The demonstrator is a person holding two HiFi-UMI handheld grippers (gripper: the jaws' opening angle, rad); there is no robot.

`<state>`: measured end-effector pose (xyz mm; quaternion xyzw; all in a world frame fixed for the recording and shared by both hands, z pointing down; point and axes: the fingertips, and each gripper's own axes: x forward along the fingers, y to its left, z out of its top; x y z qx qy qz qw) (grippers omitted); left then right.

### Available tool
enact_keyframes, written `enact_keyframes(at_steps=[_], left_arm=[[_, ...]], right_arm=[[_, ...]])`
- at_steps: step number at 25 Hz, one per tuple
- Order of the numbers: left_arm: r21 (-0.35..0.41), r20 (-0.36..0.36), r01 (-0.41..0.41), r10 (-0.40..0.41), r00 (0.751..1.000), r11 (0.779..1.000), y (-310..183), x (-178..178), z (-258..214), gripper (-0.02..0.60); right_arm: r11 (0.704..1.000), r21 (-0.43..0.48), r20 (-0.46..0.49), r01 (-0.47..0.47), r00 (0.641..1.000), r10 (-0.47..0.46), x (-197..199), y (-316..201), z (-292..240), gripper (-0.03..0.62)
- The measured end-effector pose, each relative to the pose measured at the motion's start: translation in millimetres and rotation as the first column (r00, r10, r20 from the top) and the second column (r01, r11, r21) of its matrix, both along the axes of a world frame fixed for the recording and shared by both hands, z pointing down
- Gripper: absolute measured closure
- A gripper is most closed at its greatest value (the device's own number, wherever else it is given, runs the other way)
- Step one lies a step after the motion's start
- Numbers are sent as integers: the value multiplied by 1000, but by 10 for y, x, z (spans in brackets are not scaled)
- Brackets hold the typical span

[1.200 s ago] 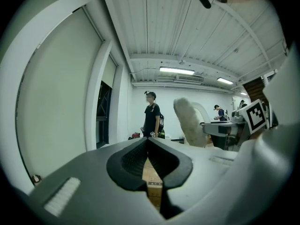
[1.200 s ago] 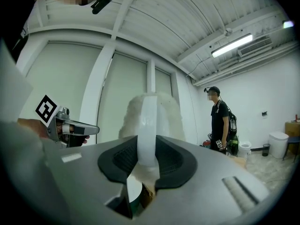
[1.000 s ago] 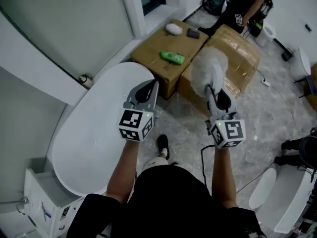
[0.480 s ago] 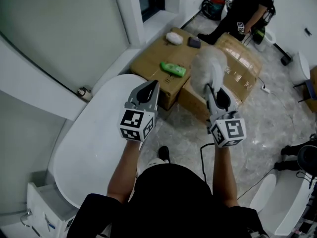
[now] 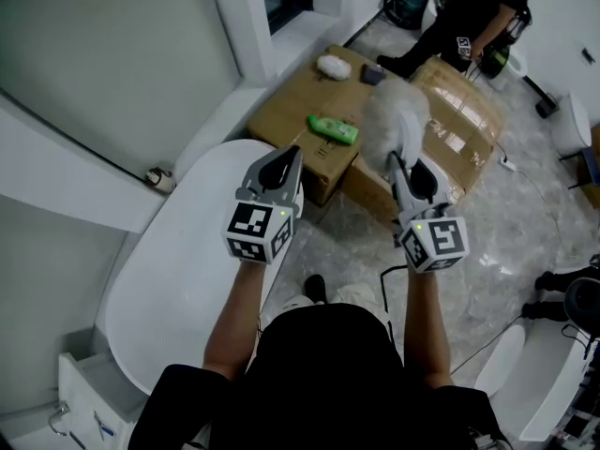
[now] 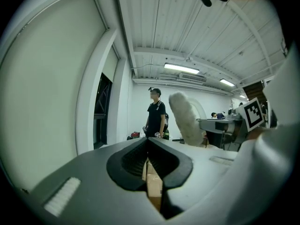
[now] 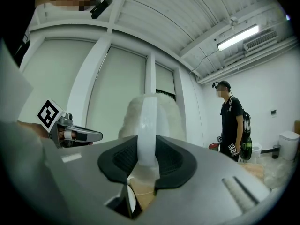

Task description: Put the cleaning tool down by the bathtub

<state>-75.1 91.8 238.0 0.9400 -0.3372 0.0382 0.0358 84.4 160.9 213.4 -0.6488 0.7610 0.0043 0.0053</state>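
The cleaning tool (image 5: 394,120) is a fluffy white brush on a white handle. My right gripper (image 5: 403,165) is shut on that handle and holds the brush upright above the cardboard boxes (image 5: 450,101). In the right gripper view the handle (image 7: 146,125) runs up between the jaws of the right gripper (image 7: 146,146), with the fluffy head behind it. My left gripper (image 5: 287,157) hangs over the right end of the white oval bathtub (image 5: 178,261), shut with nothing in it. In the left gripper view the left gripper (image 6: 149,143) has its jaws together, and the brush (image 6: 185,118) shows to the right.
Two cardboard boxes stand past the tub's end; on the nearer one (image 5: 300,101) lie a green bottle (image 5: 333,129), a white cloth (image 5: 333,64) and a small dark object (image 5: 372,73). A person (image 5: 473,17) stands at the far right. White fixtures (image 5: 497,354) sit on the floor at right.
Both grippers keep almost the same pose and grip. The head view has shifted a little, so the boxes and tub sit slightly lower in the picture.
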Motion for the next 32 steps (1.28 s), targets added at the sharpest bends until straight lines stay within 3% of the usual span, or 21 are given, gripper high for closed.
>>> enact_keyframes(at_steps=[7,9,14,18,21,32], left_arm=[[-32,46,26,-25,999,999,-243,-18,137,583],[-36,29,41,-40,999,999,-363,21,171,584],[-42,53,87,-85,995,995,-725,99,184,583],[-57,33,130,-128,991,990,-1080,199,193,583],[-43,65,156,-153,986,987,-1317,295,136,583],[-46,64,295,-292,954,954,-2021,580,102,583]], right_arm=[[999,-25,42,38,998,-37,21,-306,112,493],[999,-23,42,42,998,-41,85,-445,116,493],[997,-30,47,77,996,-76,237,-903,134,493],[994,-35,50,107,993,-105,378,-1324,150,493],[990,-31,54,138,989,-136,495,-1627,121,493],[959,-48,72,280,958,-277,790,-2626,181,493]])
